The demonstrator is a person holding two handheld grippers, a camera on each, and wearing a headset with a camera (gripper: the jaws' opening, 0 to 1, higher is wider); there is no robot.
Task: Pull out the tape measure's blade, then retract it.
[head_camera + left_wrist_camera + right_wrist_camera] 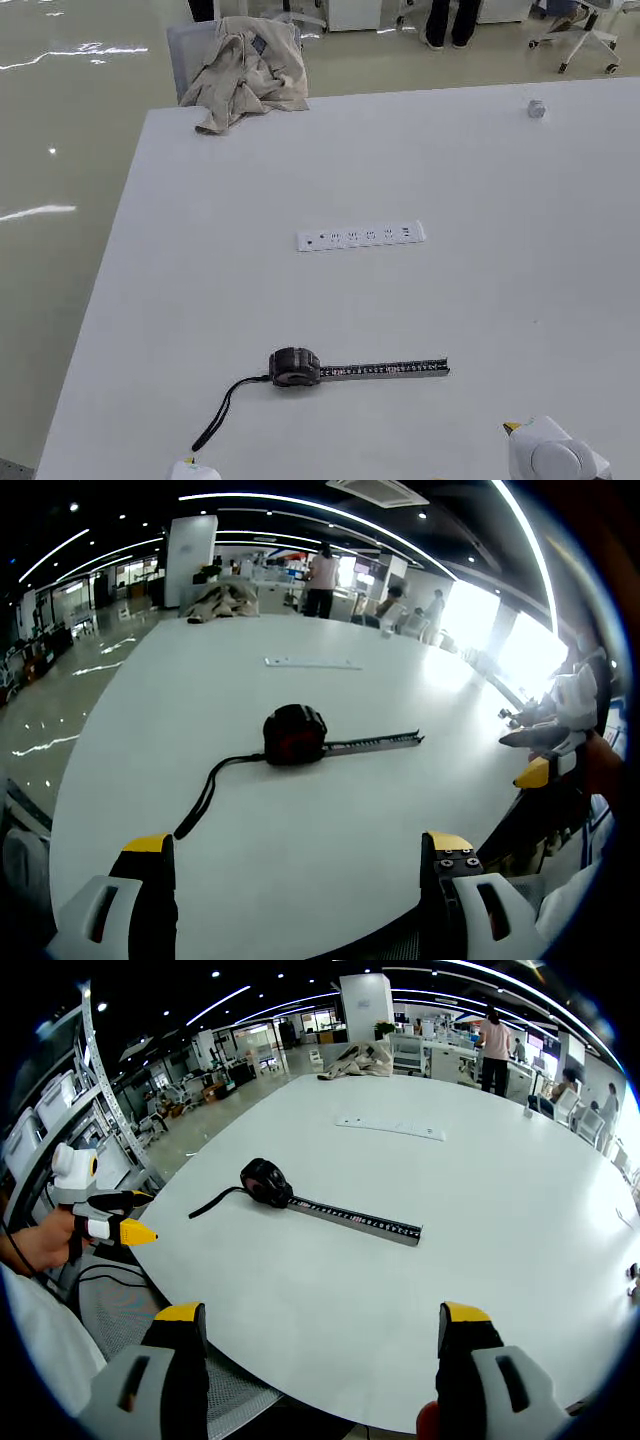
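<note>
Left gripper (299, 842) is spread wide, its yellow-tipped jaws far apart with nothing between them but bare tabletop. I read the right gripper (321, 1310) the same way: jaws fully apart and holding nothing. Both hang at the near edge of the white table (500, 200), and neither touches anything. From the head view I see just their tops at the bottom of the picture, one at each side.

Ahead of both grippers, and well apart from them, the tape measure (294, 367) lies on the table near its front edge. Its dark case rests to the left, and the blade (385, 369) is drawn out part way, lying flat and straight toward the right in the head view. A black wrist strap (225, 410) trails from the case's other side, curving toward the near left edge of the table.

Farther back, near the middle of the table, a white power strip (361, 236) lies roughly parallel to the blade. A small grey object (536, 108) sits near the far right; I cannot tell what it is. Past the far left corner, a beige jacket (245, 70) is heaped over a chair (180, 55). Beyond that I see shiny floor and a person (322, 580) standing in the background.
</note>
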